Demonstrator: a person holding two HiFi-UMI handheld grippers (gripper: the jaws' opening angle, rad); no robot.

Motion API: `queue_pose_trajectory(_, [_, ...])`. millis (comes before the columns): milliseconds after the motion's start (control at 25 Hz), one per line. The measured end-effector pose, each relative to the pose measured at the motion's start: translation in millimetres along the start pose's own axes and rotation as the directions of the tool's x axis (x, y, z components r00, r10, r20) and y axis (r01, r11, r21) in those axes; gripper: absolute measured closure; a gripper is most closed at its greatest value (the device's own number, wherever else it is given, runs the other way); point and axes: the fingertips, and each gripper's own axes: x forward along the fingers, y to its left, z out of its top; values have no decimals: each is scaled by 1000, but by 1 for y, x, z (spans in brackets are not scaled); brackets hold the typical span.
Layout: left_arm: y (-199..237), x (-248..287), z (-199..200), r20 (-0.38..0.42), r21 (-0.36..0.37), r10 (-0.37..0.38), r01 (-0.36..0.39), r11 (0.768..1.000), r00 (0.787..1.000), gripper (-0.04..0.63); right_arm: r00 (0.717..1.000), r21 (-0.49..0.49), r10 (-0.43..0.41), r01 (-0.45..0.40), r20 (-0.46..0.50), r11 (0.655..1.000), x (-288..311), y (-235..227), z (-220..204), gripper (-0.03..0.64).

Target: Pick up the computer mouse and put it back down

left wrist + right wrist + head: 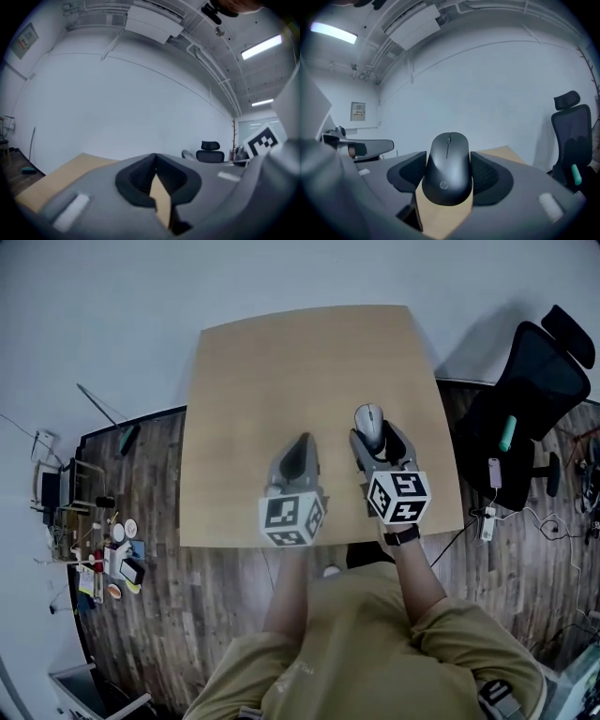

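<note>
Over the right half of the table, the right gripper holds the computer mouse by its flanks. Its jaws are spread wide around the dark body, and the scroll wheel points away from the person. With wall and office chair filling the gripper's view, the mouse looks lifted clear, so the pick-up seems done and the set-down remains. That calls for lowering it level until its base meets the table, then easing the jaws apart. Beside it, the left gripper has its jaws pressed together on nothing. An "hp" logo shows on the mouse's palm end.
</note>
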Motion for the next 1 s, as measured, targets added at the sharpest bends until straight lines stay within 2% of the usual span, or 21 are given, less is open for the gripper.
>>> queue_pose_trajectory(240, [-14,-71,41,108,51,-19,13,999,994,597,992,-55,27,-21,126,998,-71,57,38,319])
queue_pose_trajectory(520, [-18,-125,58,175,47,11,-20,999,985,595,981,-86,70,-55,179,995,-123,99,47,319])
queue_pose_trajectory(720, [-13,-125,65,190,54,22,-33,998,982,595,981,-103,108,-93,160,990,-116,111,50,319])
queue_pose_trajectory(1000, [7,-82,80,184,56,86,-98,994,979,595,976,-122,161,-144,144,982,-71,108,70,319])
